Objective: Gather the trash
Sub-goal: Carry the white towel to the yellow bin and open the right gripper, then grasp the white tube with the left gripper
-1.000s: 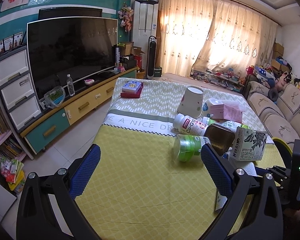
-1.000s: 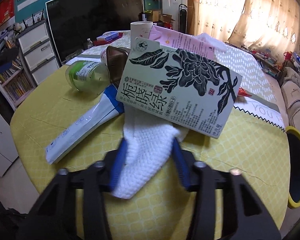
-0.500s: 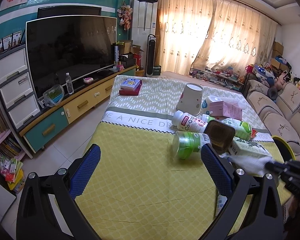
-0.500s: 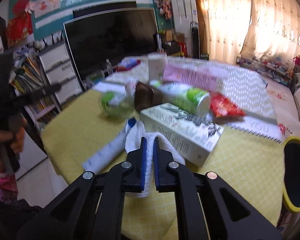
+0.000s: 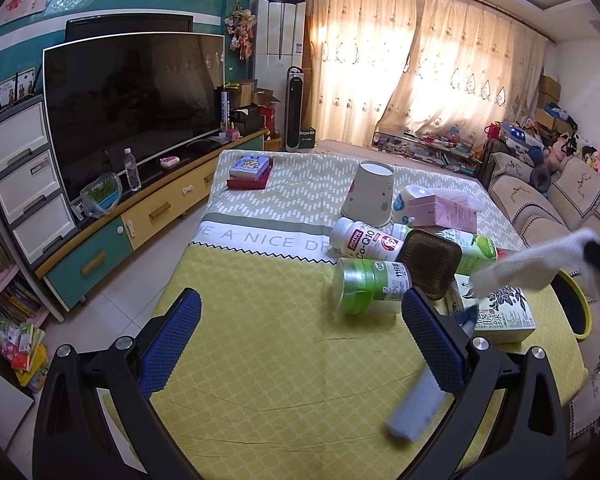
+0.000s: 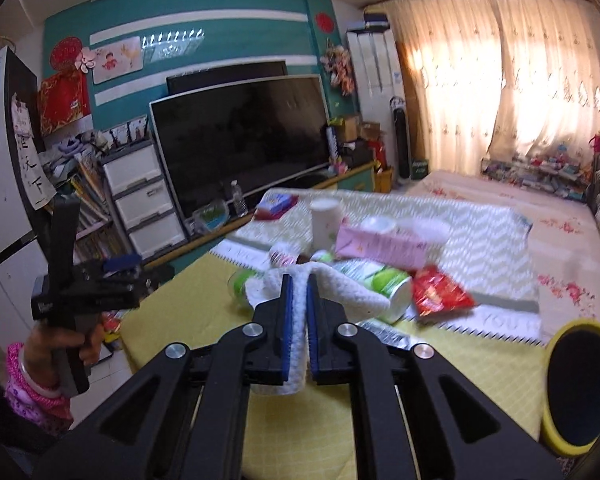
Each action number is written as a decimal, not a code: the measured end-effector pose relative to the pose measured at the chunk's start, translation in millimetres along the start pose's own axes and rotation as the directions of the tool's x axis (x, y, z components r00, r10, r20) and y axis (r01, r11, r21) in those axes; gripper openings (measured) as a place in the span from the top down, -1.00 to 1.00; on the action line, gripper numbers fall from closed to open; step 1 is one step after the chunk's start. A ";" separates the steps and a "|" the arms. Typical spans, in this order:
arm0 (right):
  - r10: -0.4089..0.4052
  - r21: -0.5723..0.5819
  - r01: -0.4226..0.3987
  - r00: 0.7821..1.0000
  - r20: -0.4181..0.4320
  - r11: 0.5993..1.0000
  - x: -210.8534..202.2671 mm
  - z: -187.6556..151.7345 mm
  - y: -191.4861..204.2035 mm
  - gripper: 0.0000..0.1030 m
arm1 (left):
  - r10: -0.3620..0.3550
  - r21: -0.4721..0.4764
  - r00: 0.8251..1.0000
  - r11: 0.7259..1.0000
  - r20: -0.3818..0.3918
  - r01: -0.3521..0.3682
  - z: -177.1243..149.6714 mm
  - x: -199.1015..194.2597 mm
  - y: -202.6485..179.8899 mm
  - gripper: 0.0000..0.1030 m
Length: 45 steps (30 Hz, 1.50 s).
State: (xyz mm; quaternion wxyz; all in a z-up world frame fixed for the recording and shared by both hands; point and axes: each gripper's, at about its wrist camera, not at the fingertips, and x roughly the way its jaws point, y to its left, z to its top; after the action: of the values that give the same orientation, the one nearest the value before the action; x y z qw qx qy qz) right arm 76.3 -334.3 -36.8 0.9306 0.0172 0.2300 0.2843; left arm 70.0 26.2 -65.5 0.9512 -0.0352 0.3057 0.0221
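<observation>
1. Right gripper (image 6: 298, 312): jaws drawn close together, clamped on a white knitted cloth (image 6: 332, 284). The cloth is off the table; its ends drape out on both sides of the blue pads, and a tail hangs down between the fingers.
2. In the left wrist view the same cloth (image 5: 528, 268) hangs in the air at the right edge, above the printed carton (image 5: 496, 312) and near the yellow-rimmed bin (image 5: 580, 308).
3. Left gripper (image 5: 300, 340): jaws wide apart, nothing between them. It hovers over the near, yellow part of the tablecloth (image 5: 268, 360).
4. In the right wrist view the left gripper (image 6: 84, 284) shows at the left, held upright in the person's left hand (image 6: 66, 344) beyond the table edge.
5. Trash pile on the table, right of centre: green-lidded jar (image 5: 370, 286) on its side, white supplement bottle (image 5: 366, 238), brown square tub (image 5: 430, 262), upturned paper cup (image 5: 368, 194), pink box (image 5: 440, 210), green-and-white bottle (image 5: 474, 250).
6. A flat white and blue tube (image 5: 416, 400) lies on the cloth, partly behind the left gripper's right finger.
7. Red snack packet (image 6: 440, 292) lies just right of the pile, seen from the right wrist only.
8. Bin (image 6: 580, 384) stands just beyond the table's near right corner, opening dark.
9. Stack of books (image 5: 250, 172) at the far left of the table, well apart from the pile.
</observation>
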 end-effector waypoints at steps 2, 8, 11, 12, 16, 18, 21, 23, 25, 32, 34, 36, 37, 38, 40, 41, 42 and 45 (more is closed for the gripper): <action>-0.036 0.008 0.036 0.999 0.033 0.999 -11.0 6.0 -7.2 0.87 | -0.003 0.003 1.000 1.000 0.000 0.003 -0.2 -0.2 -1.7 -0.93; -0.137 0.049 0.133 0.988 0.078 0.990 -33.5 10.8 -35.1 0.87 | -0.014 0.010 1.000 1.000 -0.007 0.015 -0.7 2.5 -5.7 -0.93; -0.241 0.078 0.235 0.966 0.091 0.969 -46.2 8.8 -57.0 0.87 | -0.032 0.027 0.999 0.999 -0.012 0.032 -0.9 3.6 -12.4 -0.93; -0.297 0.092 0.289 0.951 0.086 0.953 -50.6 6.0 -68.2 0.87 | -0.036 0.032 0.999 0.999 -0.013 0.036 -1.0 4.3 -14.6 -0.93; -0.460 0.168 0.451 0.888 0.013 0.876 -60.3 -12.3 -120.1 0.85 | -0.066 0.052 0.998 0.996 -0.019 0.067 0.1 7.6 -25.8 -0.93; -0.533 0.207 0.531 0.845 -0.053 0.822 -61.9 -28.0 -152.9 0.83 | -0.084 0.066 0.996 0.994 -0.023 0.085 0.5 9.4 -32.4 -0.93; -0.609 0.231 0.625 0.780 -0.147 0.745 -60.7 -49.5 -195.3 0.82 | -0.107 0.079 0.994 0.991 -0.031 0.109 0.4 12.2 -40.6 -0.93; -0.636 0.237 0.665 0.747 -0.194 0.708 -56.5 -59.7 -219.7 0.81 | -0.120 0.082 0.992 0.989 -0.040 0.123 1.2 15.6 -45.5 -0.93; -0.651 0.230 0.692 0.721 -0.237 0.684 -48.5 -67.1 -237.3 0.42 | -0.131 0.084 0.990 0.987 -0.047 0.135 1.0 18.1 -49.8 -0.93; -0.692 0.258 0.750 0.661 -0.291 0.609 -37.3 -89.4 -270.2 -0.39 | -0.145 0.112 0.987 0.982 -0.072 0.153 -2.6 25.2 -59.4 -0.93; -0.691 0.273 0.746 0.666 -0.282 0.608 -38.7 -89.2 -264.6 -0.39 | -0.152 0.115 0.985 0.980 -0.080 0.161 -3.9 27.4 -59.8 -0.93; -0.688 0.279 0.737 0.676 -0.266 0.616 -41.2 -84.6 -259.2 -0.43 | -0.162 0.121 0.982 0.977 -0.095 0.173 -5.6 31.9 -60.2 -0.93; -0.686 0.279 0.732 0.680 -0.258 0.621 -42.9 -82.6 -256.0 -0.45 | -0.166 0.122 0.981 0.976 -0.102 0.178 -7.1 32.5 -59.3 -0.93; -0.682 0.279 0.726 0.687 -0.249 0.629 -44.4 -80.8 -251.4 -0.47 | -0.169 0.122 0.979 0.976 -0.113 0.182 -8.8 35.9 -58.6 -0.93; -0.670 0.282 0.710 0.703 -0.238 0.645 -45.8 -78.0 -243.8 -0.50 | -0.173 0.117 0.976 0.975 -0.132 0.188 -12.1 42.4 -55.2 -0.93; -0.663 0.283 0.703 0.711 -0.235 0.653 -45.3 -76.1 -241.6 -0.50 | -0.171 0.110 0.975 0.976 -0.145 0.187 -14.1 48.2 -53.1 -0.93; -0.657 0.283 0.696 0.717 -0.232 0.660 -45.9 -74.8 -239.4 -0.50 | -0.171 0.105 0.974 0.977 -0.151 0.188 -15.7 50.7 -52.0 -0.93; -0.636 0.276 0.674 0.739 -0.222 0.686 -41.3 -72.3 -229.2 -0.51 | -0.172 0.090 0.968 0.978 -0.182 0.190 -20.8 62.7 -48.5 -0.87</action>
State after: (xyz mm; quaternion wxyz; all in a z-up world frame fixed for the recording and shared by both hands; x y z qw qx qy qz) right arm 133.9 -555.6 -121.4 0.9389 0.0782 0.3163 -0.1106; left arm 112.0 -22.5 -116.3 0.9195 -0.0139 0.3837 -0.0844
